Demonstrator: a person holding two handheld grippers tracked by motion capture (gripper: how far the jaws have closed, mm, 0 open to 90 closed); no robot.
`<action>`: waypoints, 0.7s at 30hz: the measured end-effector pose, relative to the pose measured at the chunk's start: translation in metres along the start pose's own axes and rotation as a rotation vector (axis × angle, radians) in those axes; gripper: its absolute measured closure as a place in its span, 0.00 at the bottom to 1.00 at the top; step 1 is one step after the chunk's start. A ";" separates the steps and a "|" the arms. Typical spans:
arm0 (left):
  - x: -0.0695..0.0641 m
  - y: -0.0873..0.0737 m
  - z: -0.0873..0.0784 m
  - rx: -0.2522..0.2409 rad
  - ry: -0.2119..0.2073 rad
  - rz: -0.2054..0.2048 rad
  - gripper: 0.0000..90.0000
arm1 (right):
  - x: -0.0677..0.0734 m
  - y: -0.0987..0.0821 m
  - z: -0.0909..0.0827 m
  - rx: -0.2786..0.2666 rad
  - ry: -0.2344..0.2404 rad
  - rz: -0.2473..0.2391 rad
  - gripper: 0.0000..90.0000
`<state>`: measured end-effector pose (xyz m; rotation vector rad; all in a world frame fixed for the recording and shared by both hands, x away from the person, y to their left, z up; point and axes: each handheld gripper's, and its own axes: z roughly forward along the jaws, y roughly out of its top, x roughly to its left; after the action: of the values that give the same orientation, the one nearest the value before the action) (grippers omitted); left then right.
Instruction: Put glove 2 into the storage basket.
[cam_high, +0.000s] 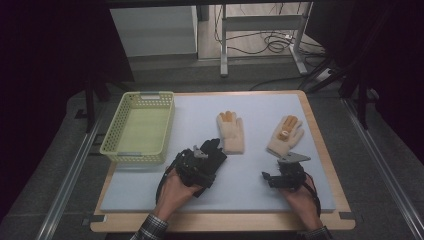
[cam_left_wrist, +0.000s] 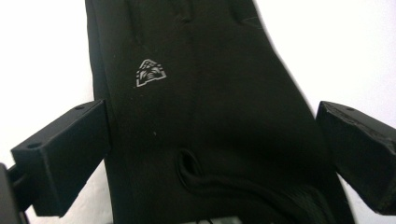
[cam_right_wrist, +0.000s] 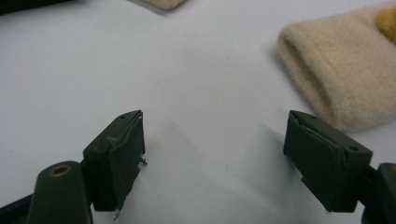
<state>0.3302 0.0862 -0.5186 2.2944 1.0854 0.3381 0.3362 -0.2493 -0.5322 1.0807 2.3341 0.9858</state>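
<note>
White mat (cam_high: 250, 170) on a wooden table: your left gripper (cam_left_wrist: 210, 140) stands wide open, its jaws either side of the black glove (cam_left_wrist: 201, 107) lying flat. Your right gripper (cam_right_wrist: 215, 154), also wide, holds nothing; a cream glove (cam_right_wrist: 341, 79) lies just beside it.
</note>
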 end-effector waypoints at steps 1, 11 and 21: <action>0.003 0.000 0.003 0.011 0.018 0.004 0.00 | 0.000 0.000 0.000 0.000 0.000 0.000 0.22; 0.016 -0.005 0.010 0.048 -0.038 -0.033 0.07 | 0.000 0.000 0.000 0.000 0.000 -0.001 0.22; 0.016 -0.005 -0.001 0.034 -0.091 -0.023 0.72 | 0.000 0.000 0.000 0.000 -0.001 -0.001 0.22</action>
<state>0.3367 0.1017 -0.5209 2.3013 1.0789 0.2049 0.3361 -0.2493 -0.5324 1.0803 2.3339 0.9851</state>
